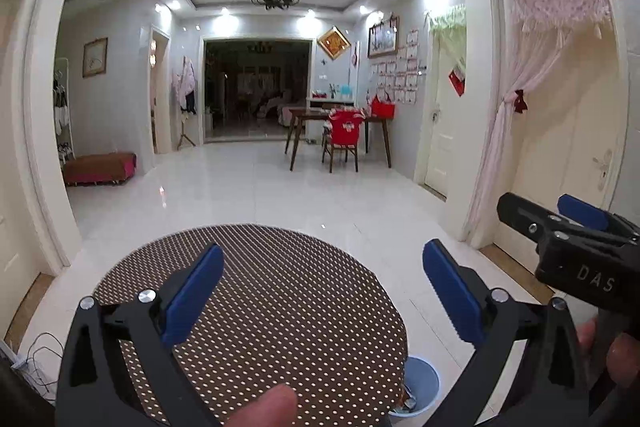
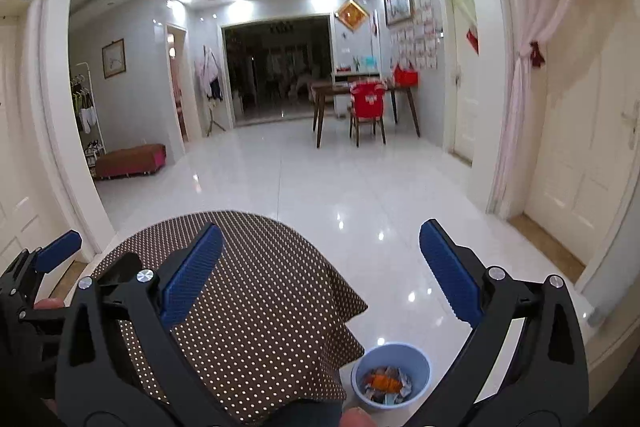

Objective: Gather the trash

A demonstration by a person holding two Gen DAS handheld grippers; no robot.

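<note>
A round table (image 1: 280,307) (image 2: 260,299) with a brown polka-dot cloth fills the foreground. A light blue bin (image 2: 391,375) stands on the floor at its right side, holding crumpled wrappers (image 2: 385,383), one of them orange. In the left wrist view only part of the blue bin (image 1: 420,383) shows past the table edge. My left gripper (image 1: 322,295) hovers open over the tabletop with nothing between its blue pads. My right gripper (image 2: 320,275) is open too, above the table's right edge and the bin. The other gripper shows at the frame edge: right gripper (image 1: 560,223), left gripper (image 2: 44,259).
White glossy floor (image 2: 320,187) stretches ahead. A wooden dining table (image 1: 340,135) with a red-covered chair (image 1: 345,135) stands far off at the right. A low red bench (image 1: 98,169) is at the left wall. Curtained doors (image 1: 560,131) are at the right. Cables (image 1: 36,359) lie by the left wall.
</note>
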